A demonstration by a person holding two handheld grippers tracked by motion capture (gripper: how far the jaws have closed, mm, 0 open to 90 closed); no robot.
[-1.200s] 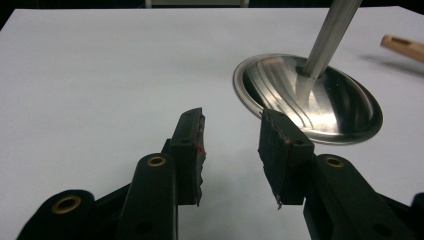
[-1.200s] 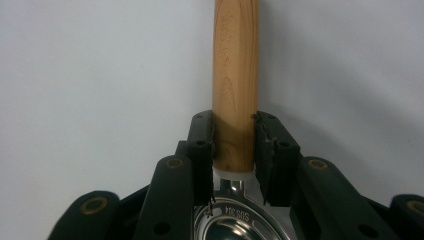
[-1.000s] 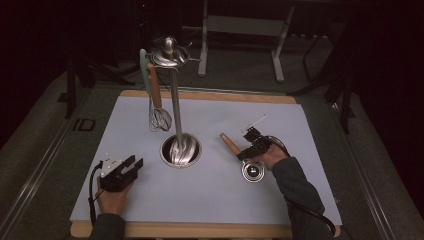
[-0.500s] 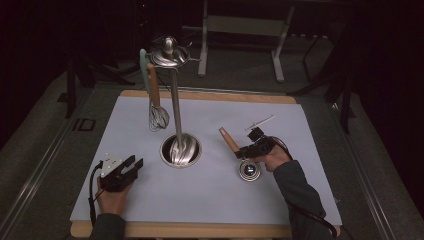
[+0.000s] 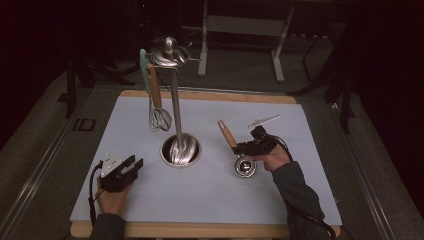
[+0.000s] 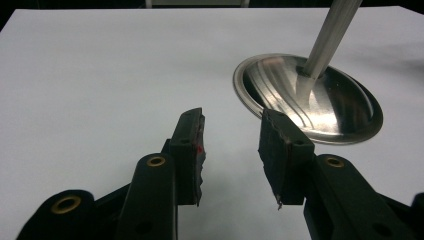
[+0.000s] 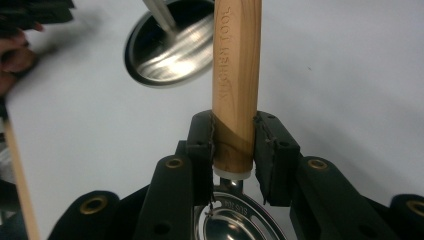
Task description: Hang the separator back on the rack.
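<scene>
The right gripper [image 7: 234, 150] is clamped on the wooden handle [image 7: 236, 75] of a steel strainer-like utensil [image 5: 239, 155], its two black pads pressing the lower end of the handle just above the white collar where the perforated metal bowl [image 7: 235, 220] joins. In the high view this gripper [image 5: 247, 148] holds the utensil just beside the round steel base [image 5: 181, 150] of the tall utensil stand [image 5: 175, 107], with the handle slanting up and away from the hand and the bowl low, close to the white table mat [image 5: 300, 150].

The step in hand looks like carrying this utensil to the stand's top ring [image 5: 170, 54], where a wire whisk with a brown handle [image 5: 156, 102] and a pale green-handled tool [image 5: 144, 65] already hang. To do it well, the grip probably wants to stay firm, since it sits at the heavy end and the long handle could swing. Lifting straight up before moving toward the pole should keep the bowl off the base. Whether the handle's far end has a hanging hole cannot be told.

Well apart on the other side of the base, the left gripper [image 6: 230, 145] rests low over the mat with its jaws spread and nothing between them; it could steady the base if the stand rocks.
</scene>
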